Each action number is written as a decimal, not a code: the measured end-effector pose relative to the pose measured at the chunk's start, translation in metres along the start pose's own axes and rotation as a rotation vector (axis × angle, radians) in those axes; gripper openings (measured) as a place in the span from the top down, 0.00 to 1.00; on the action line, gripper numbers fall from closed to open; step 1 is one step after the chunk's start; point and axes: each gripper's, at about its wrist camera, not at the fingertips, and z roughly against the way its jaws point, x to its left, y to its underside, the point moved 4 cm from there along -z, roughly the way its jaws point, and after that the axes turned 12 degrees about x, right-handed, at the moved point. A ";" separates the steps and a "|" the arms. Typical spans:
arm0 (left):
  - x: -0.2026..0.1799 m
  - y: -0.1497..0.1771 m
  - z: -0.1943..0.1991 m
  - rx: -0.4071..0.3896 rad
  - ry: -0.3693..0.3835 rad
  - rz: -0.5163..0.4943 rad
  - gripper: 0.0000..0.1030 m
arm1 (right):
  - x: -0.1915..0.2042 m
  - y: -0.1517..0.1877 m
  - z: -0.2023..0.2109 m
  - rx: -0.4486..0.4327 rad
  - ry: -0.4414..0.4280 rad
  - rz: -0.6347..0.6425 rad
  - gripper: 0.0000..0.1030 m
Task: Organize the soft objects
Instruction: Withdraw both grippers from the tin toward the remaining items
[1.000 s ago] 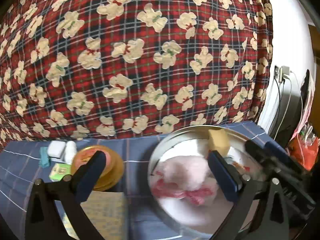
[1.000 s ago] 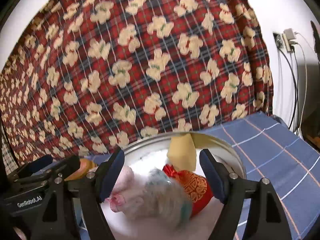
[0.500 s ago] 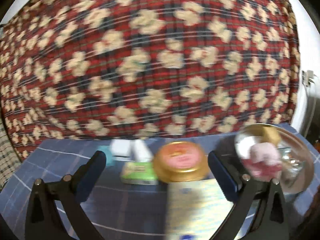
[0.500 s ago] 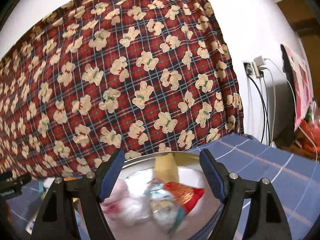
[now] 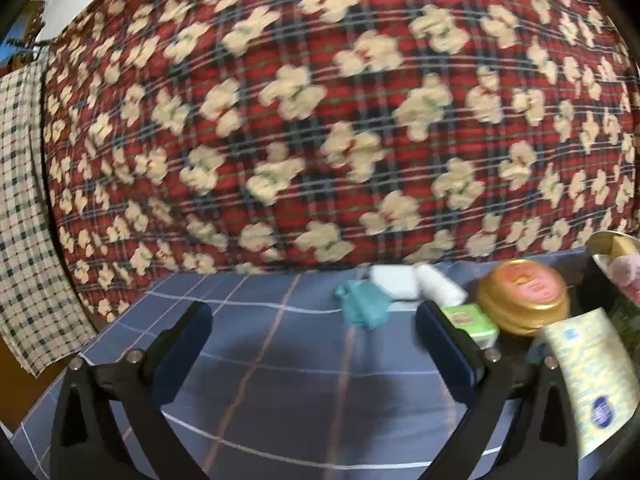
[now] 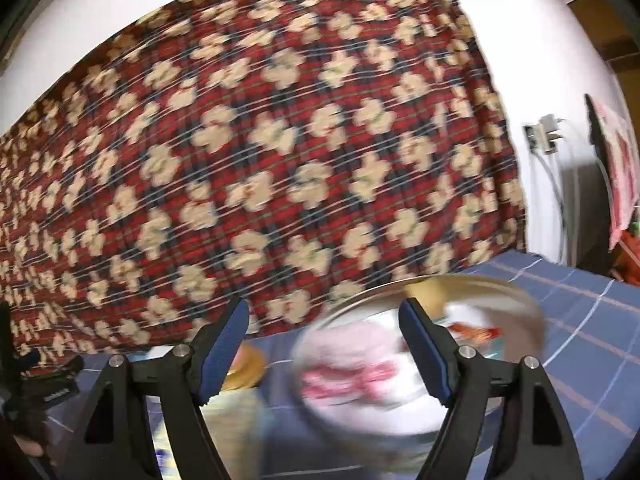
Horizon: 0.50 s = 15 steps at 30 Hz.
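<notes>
Holding your left gripper (image 5: pixel 312 344) wide and empty, you have a teal cloth (image 5: pixel 362 307) just ahead, gold tin (image 5: pixel 522 297) right; right gripper (image 6: pixel 322 346) gapes empty before the bowl (image 6: pixel 516 308).

Teal soft cloth piece (image 5: pixel 363 306): crumpled, lying on blue checked tablecloth, centre-right of left wrist frame. White pad (image 5: pixel 394 282) just behind it, flat; white roll (image 5: pixel 437 289) beside pad, on its side. Metal bowl (image 6: pixel 360 294), lower centre-right of right wrist frame, blurred: holds pink-and-white fluffy item (image 6: pixel 352 368), red-orange pouch (image 6: pixel 472 330), yellowish sponge-like block (image 6: pixel 426 294) at back rim. Contact between items: cannot tell.
</notes>
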 end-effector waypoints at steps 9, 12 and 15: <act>0.033 0.006 -0.017 0.012 -0.033 -0.022 0.00 | 0.101 0.017 -0.015 0.057 -0.124 0.053 0.23; 0.049 0.004 -0.021 0.002 -0.049 -0.026 0.00 | 0.135 0.025 -0.026 0.100 -0.147 0.080 0.23; 0.069 0.001 -0.026 -0.010 -0.073 -0.017 0.00 | 0.164 0.036 -0.044 0.181 -0.157 0.078 0.23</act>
